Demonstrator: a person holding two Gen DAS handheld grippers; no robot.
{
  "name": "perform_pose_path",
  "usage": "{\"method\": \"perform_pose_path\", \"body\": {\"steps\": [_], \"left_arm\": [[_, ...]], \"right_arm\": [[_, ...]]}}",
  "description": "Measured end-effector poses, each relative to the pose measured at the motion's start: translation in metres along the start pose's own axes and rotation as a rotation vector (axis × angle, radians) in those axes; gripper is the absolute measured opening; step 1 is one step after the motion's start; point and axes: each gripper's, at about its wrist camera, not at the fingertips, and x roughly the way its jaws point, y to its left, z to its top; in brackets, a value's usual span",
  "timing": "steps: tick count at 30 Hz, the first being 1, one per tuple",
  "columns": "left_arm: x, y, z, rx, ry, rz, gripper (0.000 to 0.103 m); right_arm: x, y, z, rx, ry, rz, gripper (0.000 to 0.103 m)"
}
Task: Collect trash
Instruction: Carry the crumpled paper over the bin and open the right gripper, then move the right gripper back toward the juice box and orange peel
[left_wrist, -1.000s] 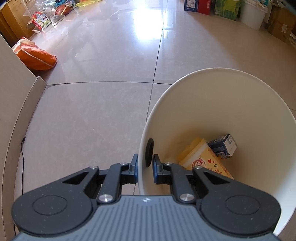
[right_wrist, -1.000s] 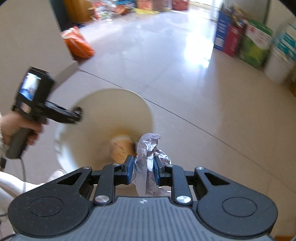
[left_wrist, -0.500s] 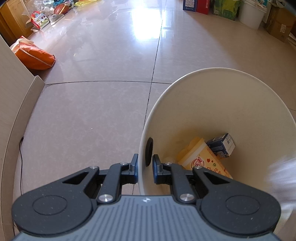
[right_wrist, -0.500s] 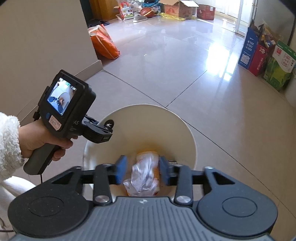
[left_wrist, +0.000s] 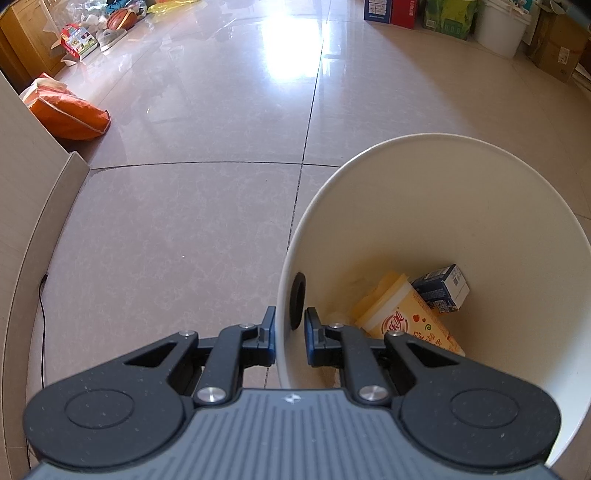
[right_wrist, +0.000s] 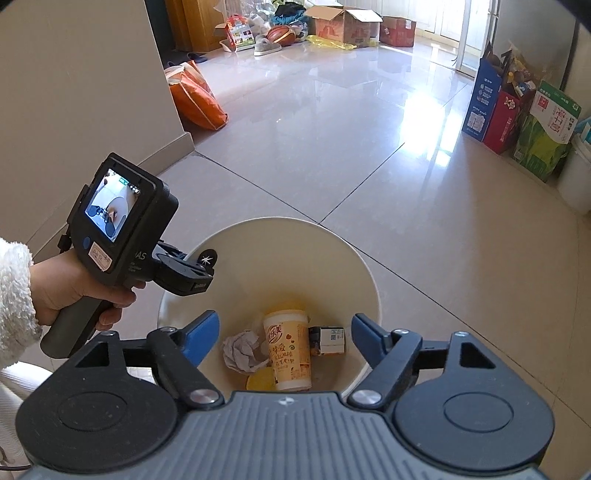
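A cream round trash bin stands on the tiled floor. Inside lie a crumpled paper ball, a yellow drink cup and a small dark carton. My right gripper hovers open above the bin's mouth, with nothing between its blue fingers. My left gripper is shut on the bin's rim, one finger outside and one inside the wall. From the left wrist view the cup and carton show; the paper ball is hidden.
An orange bag leans by a beige wall corner at the left. Boxes and cartons and a white bucket line the right side. More clutter and cardboard boxes lie at the far end. A hand holds the left gripper.
My right gripper swung over the bin, opened and let go of the crumpled paper, which now lies in the bin. The left gripper kept its hold on the rim.
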Motion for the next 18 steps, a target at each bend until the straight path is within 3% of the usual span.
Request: {"method": "perform_pose_path", "body": {"steps": [9,18], "left_arm": [[0.000,0.000,0.000,0.005,-0.002,0.004,0.013],[0.000,-0.002,-0.001,0.008,-0.005,0.009,0.013]], "right_arm": [[0.002,-0.004,-0.009,0.015,-0.012,-0.031,0.102],[0.009,-0.029,-0.045,0.058,0.014,-0.151,0.103]]}}
